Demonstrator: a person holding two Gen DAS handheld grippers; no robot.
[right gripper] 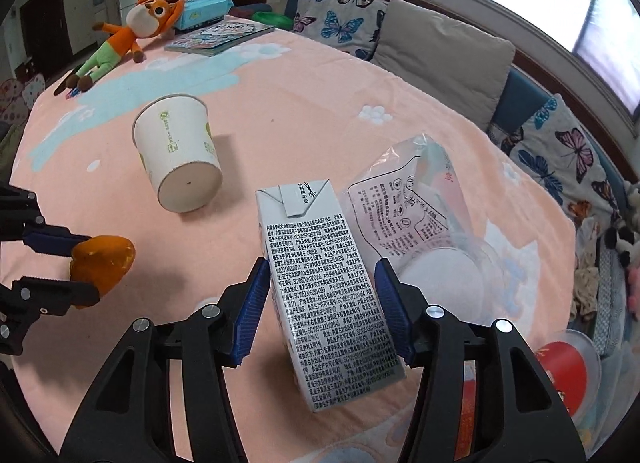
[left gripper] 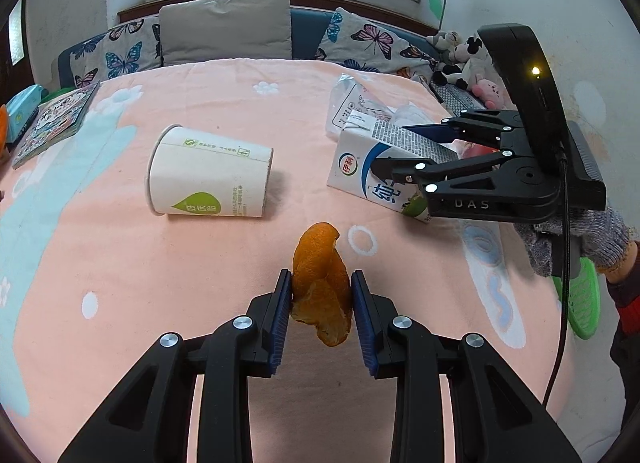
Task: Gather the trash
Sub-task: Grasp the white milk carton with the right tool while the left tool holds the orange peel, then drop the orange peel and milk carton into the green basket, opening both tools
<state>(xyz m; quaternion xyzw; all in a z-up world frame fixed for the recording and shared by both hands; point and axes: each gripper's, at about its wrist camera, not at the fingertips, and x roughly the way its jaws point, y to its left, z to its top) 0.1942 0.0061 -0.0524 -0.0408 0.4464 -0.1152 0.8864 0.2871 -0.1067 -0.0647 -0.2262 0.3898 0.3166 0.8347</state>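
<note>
Peel (left gripper: 320, 287) pinched in left tongs (left gripper: 320, 283); right tongs (right gripper: 320, 295) clamp carton (right gripper: 328, 287).

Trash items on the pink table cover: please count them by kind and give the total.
Orange peel: 1, held in the left tool
Milk carton: 1, between the pads of the right tool
Paper cup: 1, lying on its side
Clear plastic bag: 1
Total: 4

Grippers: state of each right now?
Left gripper: shut on the orange peel.
Right gripper: jaws around the milk carton; cannot tell whether the pads press it.
</note>
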